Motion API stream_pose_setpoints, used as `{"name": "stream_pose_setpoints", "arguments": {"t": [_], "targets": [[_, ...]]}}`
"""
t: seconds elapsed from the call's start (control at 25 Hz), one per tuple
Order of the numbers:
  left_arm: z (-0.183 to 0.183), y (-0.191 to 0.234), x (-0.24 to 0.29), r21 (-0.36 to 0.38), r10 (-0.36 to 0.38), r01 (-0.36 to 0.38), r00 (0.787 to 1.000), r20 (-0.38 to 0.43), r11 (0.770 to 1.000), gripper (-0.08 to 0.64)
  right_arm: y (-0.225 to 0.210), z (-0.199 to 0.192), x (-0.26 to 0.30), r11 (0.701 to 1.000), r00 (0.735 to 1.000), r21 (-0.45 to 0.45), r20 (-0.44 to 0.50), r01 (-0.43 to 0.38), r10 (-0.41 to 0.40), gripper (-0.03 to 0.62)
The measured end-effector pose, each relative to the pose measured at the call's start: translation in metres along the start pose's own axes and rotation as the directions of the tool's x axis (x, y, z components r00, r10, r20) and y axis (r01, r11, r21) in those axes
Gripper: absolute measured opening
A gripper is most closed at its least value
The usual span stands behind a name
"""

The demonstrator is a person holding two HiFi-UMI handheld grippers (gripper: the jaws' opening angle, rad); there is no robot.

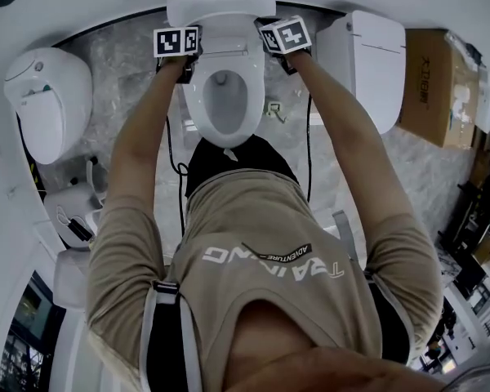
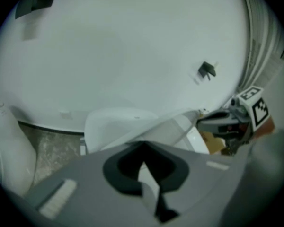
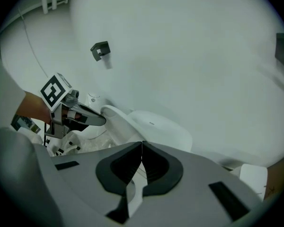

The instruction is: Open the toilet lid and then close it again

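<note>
Toilet lid (image 1: 220, 2) is raised at the far end of the toilet (image 1: 198, 109), right by the wall. The left gripper (image 2: 142, 145) sits at the lid's left edge and the right gripper (image 3: 142, 144) at its right edge. Both have their jaws closed tip to tip.

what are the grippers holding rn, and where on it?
Both hold the raised lid. The left gripper has its jaws shut on the lid's left side edge, and the right gripper on its right side edge.
</note>
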State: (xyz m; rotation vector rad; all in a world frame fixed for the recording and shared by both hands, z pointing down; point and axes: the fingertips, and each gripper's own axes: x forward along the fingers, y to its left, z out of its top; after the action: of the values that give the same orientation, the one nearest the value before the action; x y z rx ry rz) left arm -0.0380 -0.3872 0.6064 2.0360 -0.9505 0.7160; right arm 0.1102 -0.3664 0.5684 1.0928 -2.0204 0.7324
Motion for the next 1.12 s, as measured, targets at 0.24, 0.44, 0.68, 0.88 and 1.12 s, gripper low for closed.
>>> {"name": "stream_pose_setpoints", "arguments": {"t": [0.24,0.44,0.68,0.88,1.12], "targets": [[0.015,0.008,0.000,-0.047,0.034,-0.032,0.999,0.031,0.998,0.005,-0.008,0.021,-0.014,0.994,0.999,-0.109,0.034,0.003,0.000,0.014],[0.019,0.009,0.002,-0.051,0.026,-0.025,0.999,0.027,0.998,0.005,-0.015,0.030,-0.012,0.995,0.998,-0.097,0.056,0.006,0.000,0.014],[0.014,0.010,-0.001,-0.071,0.033,-0.032,0.999,0.013,0.997,0.005,-0.040,0.065,-0.003,0.996,0.993,-0.065,0.109,0.053,-0.046,0.014],[0.015,0.008,-0.002,-0.041,0.041,-0.040,0.999,0.005,0.998,0.005,-0.053,0.080,0.015,0.999,0.994,-0.026,0.103,0.037,-0.034,0.014],[0.020,0.002,0.005,-0.011,0.019,-0.019,1.000,0.006,1.000,0.005,-0.054,0.078,0.042,0.999,0.998,-0.044,0.058,-0.029,0.032,0.014]]}}
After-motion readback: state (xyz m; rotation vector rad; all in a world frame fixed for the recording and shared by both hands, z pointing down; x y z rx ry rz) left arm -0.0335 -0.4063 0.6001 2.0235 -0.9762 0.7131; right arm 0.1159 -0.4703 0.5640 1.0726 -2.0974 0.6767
